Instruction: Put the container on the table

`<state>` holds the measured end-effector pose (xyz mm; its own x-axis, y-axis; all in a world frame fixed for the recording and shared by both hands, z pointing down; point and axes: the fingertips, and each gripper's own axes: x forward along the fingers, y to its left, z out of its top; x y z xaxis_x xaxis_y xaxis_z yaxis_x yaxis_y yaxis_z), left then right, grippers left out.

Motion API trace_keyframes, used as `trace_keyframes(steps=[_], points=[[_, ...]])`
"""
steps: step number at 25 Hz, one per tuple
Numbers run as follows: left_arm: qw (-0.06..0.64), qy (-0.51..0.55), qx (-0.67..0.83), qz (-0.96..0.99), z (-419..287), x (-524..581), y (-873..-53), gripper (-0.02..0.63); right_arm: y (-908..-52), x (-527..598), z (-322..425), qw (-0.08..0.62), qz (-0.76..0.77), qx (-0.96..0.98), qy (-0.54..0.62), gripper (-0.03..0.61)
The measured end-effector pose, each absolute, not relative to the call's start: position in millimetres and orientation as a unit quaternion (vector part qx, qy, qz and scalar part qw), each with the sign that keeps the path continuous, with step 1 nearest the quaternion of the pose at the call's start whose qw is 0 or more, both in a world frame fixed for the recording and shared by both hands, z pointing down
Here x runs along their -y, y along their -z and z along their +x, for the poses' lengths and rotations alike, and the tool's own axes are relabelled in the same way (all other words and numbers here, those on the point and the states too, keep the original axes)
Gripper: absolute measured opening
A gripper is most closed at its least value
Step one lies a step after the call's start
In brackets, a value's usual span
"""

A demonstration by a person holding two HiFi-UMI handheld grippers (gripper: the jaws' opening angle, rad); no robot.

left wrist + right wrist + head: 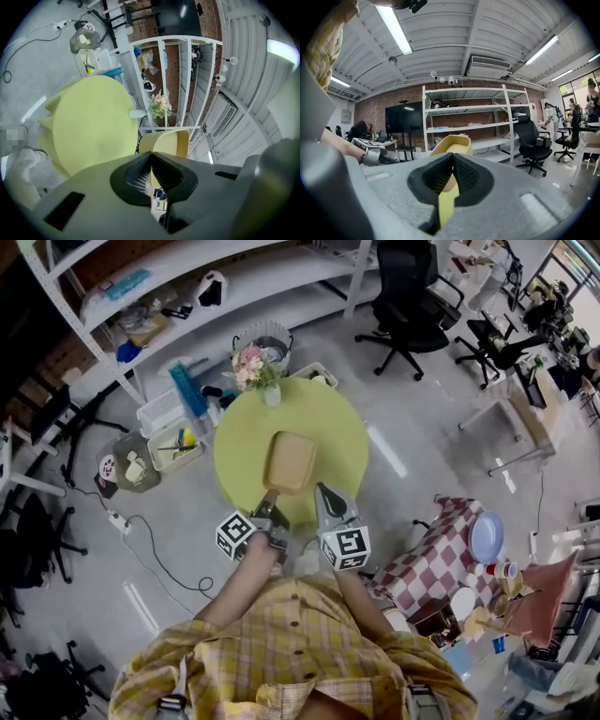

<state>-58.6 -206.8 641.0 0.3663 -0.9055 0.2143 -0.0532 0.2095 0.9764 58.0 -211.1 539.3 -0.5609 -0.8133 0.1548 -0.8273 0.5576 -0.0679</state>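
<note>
Head view: a tan, rectangular container (289,461) is over the near half of a round green tabletop (328,418), open side up. Its long axis points away from the person. The left claw (269,495) pinches its near left corner, and the right claw (322,489) pinches its near right corner. It seems lifted rather than resting.

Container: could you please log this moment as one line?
container: over round table | left hand-held gripper: gripping container | right hand-held gripper: gripping container
</note>
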Motion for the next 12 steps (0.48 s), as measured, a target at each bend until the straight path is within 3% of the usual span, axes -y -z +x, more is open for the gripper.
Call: trace_keyframes(steps=[12], points=[[0.632, 0.326, 0.459, 0.533, -34, 233, -649, 0.015, -549, 236, 77, 0.057, 0.455, 0.886, -0.072, -0.002]])
